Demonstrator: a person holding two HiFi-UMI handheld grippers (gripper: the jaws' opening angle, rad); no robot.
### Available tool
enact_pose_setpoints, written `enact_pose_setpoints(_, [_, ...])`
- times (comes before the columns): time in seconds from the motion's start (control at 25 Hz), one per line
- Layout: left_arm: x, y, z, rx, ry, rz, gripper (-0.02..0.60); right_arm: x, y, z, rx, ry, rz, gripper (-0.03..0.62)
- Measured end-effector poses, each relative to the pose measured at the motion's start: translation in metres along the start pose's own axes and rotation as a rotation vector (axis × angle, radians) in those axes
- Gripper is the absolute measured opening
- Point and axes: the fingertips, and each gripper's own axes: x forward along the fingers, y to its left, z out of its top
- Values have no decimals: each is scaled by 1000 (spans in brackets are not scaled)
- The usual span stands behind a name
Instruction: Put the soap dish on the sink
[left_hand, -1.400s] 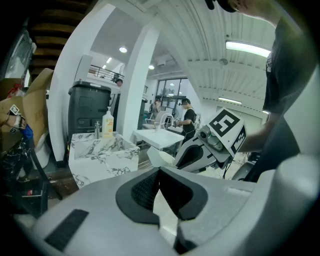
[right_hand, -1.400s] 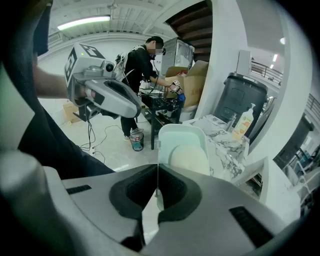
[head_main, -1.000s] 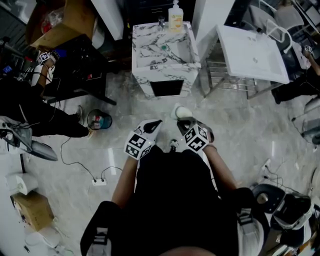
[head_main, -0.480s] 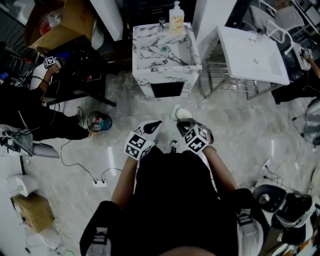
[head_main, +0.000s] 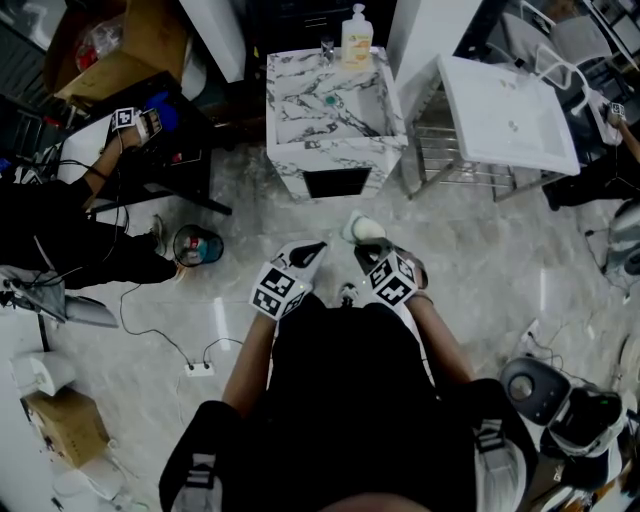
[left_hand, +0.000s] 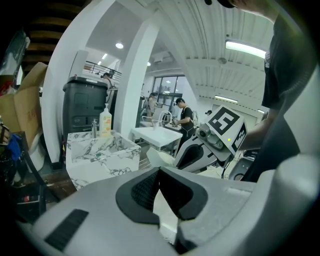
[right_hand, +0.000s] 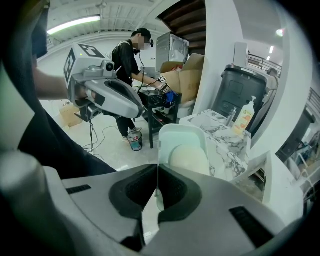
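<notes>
well, the right gripper (right_hand: 157, 167) has its jaws pressed together on the thin near rim of the soap dish (right_hand: 180, 137), a pale green-white dish held on edge, standing up out of the jaws, with a cream bar of soap (right_hand: 187, 157) sitting in its hollow. in the head view the same right gripper (head_main: 365, 250) is held in front of the person's body, and the soap dish (head_main: 366, 227) juts from its tip toward 12 o'clock, over the floor and well short of the sink. the left gripper (left_hand: 159, 170) has its jaws closed tip to tip with nothing between them; seen from the head, the left gripper (head_main: 315, 247) sits just beside the right one, at its 9 o'clock, the two marker cubes side by side.

at 12 o'clock from both grippers stands the marble sink (head_main: 300, 150), white with dark veins, a square basin sunk in its right half. a soap dispenser bottle (head_main: 357, 22) stands on its far edge and a small faucet (head_main: 327, 45) stands just at the bottle's 9 o'clock. at 2 o'clock from the grippers is a white washbasin (head_main: 480, 100) on a metal rack, near the marble sink but apart from it. at 9 o'clock a small bucket (head_main: 198, 242) stands on the pale marbled floor, and at 8 o'clock lies a white power strip (head_main: 198, 364) with its cable. farther out at 10 o'clock another person's hand holds a marker-cube gripper (head_main: 125, 118) over a dark table.
</notes>
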Motion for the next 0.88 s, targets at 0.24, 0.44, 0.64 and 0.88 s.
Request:
enact_pose_setpoints(0.24, [2, 17, 2, -4, -3, -6, 0, 11, -8, 7, -7, 13, 2, -2])
enact_pose_setpoints(0.44, [5, 32, 8, -9, -3, -12, 0, 19, -18, 14, -11, 31, -1, -2])
enact_pose_setpoints(0.64, [11, 52, 10, 2, -6, -7, 0, 28, -30, 25, -14, 31, 5, -2])
enact_pose_setpoints(0.88, [11, 70, 14, -7, 2, -11, 0, 37, -41, 39, -10, 36, 6, -2])
